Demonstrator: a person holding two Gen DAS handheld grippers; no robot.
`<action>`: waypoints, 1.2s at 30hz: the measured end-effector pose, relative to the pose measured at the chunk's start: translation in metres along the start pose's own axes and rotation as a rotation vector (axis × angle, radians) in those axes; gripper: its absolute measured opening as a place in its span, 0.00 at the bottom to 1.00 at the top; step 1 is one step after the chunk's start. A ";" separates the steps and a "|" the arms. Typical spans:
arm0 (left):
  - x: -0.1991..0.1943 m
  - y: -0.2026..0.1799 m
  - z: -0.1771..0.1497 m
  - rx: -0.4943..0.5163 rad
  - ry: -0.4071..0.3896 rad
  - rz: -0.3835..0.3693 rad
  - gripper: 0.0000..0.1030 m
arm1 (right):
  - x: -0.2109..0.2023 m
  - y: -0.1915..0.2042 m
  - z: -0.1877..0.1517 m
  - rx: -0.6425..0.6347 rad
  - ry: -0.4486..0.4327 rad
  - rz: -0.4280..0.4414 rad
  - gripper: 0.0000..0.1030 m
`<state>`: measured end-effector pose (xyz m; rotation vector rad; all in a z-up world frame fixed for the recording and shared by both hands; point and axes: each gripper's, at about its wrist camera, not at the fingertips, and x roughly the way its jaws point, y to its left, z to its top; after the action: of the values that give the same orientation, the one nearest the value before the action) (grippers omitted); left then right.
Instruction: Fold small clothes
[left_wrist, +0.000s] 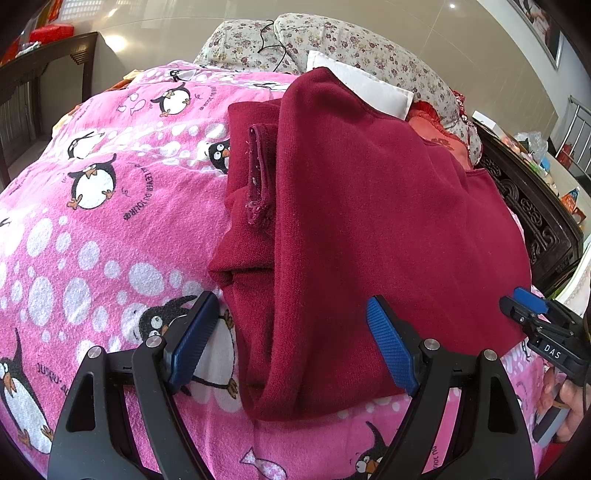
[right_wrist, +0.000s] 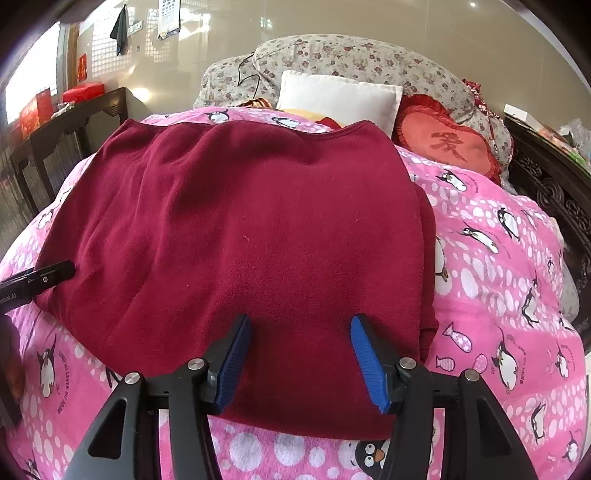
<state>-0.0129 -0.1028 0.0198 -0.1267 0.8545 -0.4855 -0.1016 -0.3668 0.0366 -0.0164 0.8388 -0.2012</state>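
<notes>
A dark red knitted garment (left_wrist: 369, 221) lies folded on a pink penguin-print blanket (left_wrist: 92, 240). One sleeve is tucked in along the garment's left side, its cuff (left_wrist: 258, 173) on top. My left gripper (left_wrist: 291, 306) hovers open over the garment's near left edge, nothing pinched between its blue pads. In the right wrist view the same garment (right_wrist: 240, 221) fills the middle. My right gripper (right_wrist: 300, 325) stands open above its near edge, the cloth lying flat under the jaws. A finger (left_wrist: 528, 301) of the right gripper shows at the garment's right corner, and one (right_wrist: 44, 277) of the left gripper at its left corner.
Floral pillows (right_wrist: 351, 55), a white pillow (right_wrist: 336, 96) and a red heart cushion (right_wrist: 447, 144) lie at the head of the bed. A carved dark wooden frame (left_wrist: 535, 218) runs along the right. A dark wooden table (right_wrist: 74, 122) stands left. A person's hand (left_wrist: 569, 406) holds the right gripper.
</notes>
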 end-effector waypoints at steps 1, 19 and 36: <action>0.000 -0.001 0.000 0.000 0.000 0.000 0.81 | 0.000 0.000 0.000 -0.002 -0.001 -0.001 0.54; -0.036 0.019 -0.018 -0.196 -0.039 -0.021 0.81 | -0.030 0.052 0.073 0.000 -0.060 0.267 0.55; -0.027 0.037 -0.013 -0.250 -0.058 -0.164 0.95 | 0.086 0.248 0.174 -0.252 0.205 0.272 0.69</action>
<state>-0.0242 -0.0570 0.0190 -0.4415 0.8493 -0.5240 0.1254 -0.1510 0.0669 -0.1185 1.0561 0.1620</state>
